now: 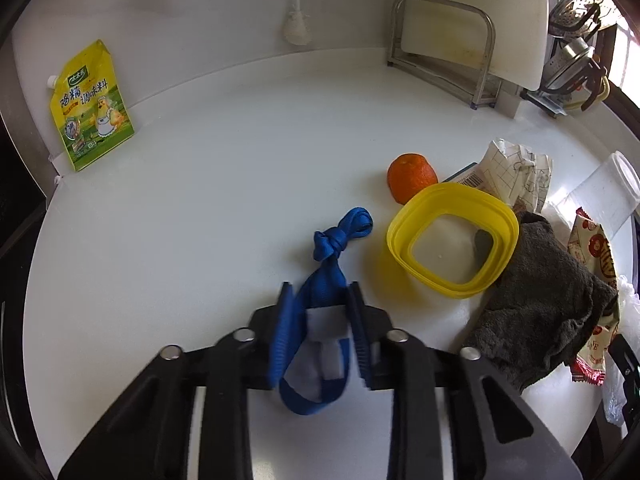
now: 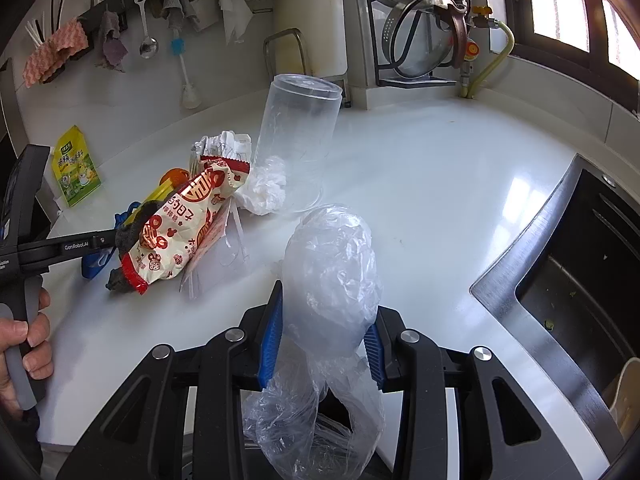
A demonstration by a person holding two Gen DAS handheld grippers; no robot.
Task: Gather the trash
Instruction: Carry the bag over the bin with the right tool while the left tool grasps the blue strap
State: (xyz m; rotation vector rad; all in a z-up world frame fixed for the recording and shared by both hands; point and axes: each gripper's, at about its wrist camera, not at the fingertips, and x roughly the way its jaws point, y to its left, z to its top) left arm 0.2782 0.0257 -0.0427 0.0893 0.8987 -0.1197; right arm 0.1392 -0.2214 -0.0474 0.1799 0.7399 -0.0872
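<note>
My left gripper (image 1: 320, 292) is shut on a knotted blue strap (image 1: 340, 236) that lies on the white counter (image 1: 200, 220); its loop with a white patch hangs between the fingers. My right gripper (image 2: 326, 304) is shut on a crumpled clear plastic bag (image 2: 336, 264), which bulges above the pads and trails below them. Ahead of the left gripper lie an orange peel (image 1: 412, 176), a yellow lid ring (image 1: 452, 240), a grey cloth (image 1: 548, 304), crumpled paper (image 1: 516, 168) and a red and white snack wrapper (image 2: 188, 220).
A tall clear plastic cup (image 2: 300, 136) stands upside down behind the wrapper. A yellow seasoning pouch (image 1: 90, 108) leans on the back wall. A cutting board rack (image 1: 440, 48) stands at the back. The steel sink (image 2: 580, 260) opens at the right. A hand (image 2: 24, 340) holds the left tool.
</note>
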